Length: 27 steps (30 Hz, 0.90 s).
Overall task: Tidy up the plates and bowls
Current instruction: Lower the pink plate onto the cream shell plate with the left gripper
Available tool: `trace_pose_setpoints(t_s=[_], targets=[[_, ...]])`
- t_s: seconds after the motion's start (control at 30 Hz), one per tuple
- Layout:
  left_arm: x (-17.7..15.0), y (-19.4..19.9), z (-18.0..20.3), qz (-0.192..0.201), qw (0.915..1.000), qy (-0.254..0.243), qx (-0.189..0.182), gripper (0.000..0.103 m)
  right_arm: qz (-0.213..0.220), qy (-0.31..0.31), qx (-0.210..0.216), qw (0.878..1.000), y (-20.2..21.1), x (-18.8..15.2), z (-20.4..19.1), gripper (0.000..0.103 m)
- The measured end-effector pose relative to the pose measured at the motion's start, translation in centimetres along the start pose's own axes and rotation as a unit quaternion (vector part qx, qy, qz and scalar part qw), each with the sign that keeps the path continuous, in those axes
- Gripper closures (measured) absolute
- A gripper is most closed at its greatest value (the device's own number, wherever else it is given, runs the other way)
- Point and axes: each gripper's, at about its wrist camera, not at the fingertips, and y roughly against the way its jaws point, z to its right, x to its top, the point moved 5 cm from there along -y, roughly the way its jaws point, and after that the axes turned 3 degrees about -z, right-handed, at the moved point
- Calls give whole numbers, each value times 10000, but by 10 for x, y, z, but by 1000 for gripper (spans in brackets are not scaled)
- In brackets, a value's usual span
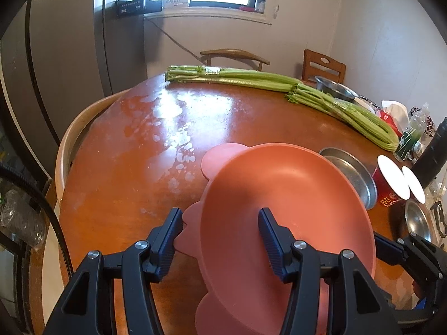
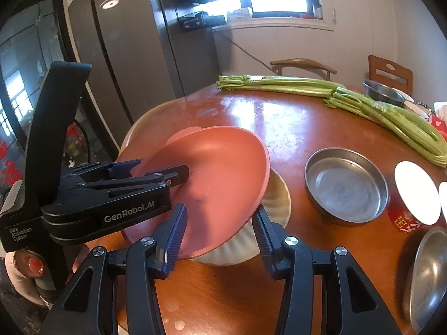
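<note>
A pink bowl (image 1: 293, 203) is tilted above a pink scalloped plate (image 1: 220, 156) on the brown round table (image 1: 134, 167). My left gripper (image 1: 220, 223) is open, its fingers straddling the bowl's near rim. In the right wrist view the pink bowl (image 2: 223, 178) leans over a white fluted bowl (image 2: 248, 240). My right gripper (image 2: 220, 223) is open, its fingers on either side of the pink bowl's lower edge and the white bowl. The left gripper (image 2: 156, 170) reaches in from the left at the pink bowl's rim.
A steel bowl (image 2: 346, 187) sits right of the pink bowl, another steel dish (image 2: 427, 276) at the right edge. A red paper cup (image 2: 413, 203) stands between them. Celery bunches (image 2: 377, 109) lie across the far side, with a steel bowl (image 2: 382, 92) and chairs behind.
</note>
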Motion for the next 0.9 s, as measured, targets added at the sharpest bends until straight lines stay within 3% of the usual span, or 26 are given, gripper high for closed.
trace_pose_setpoints(t_s=[0.9], targets=[[3,-26,8,-180,9996,-143,157,47,-300,-120,-114,9994,-18,-15,8,52]])
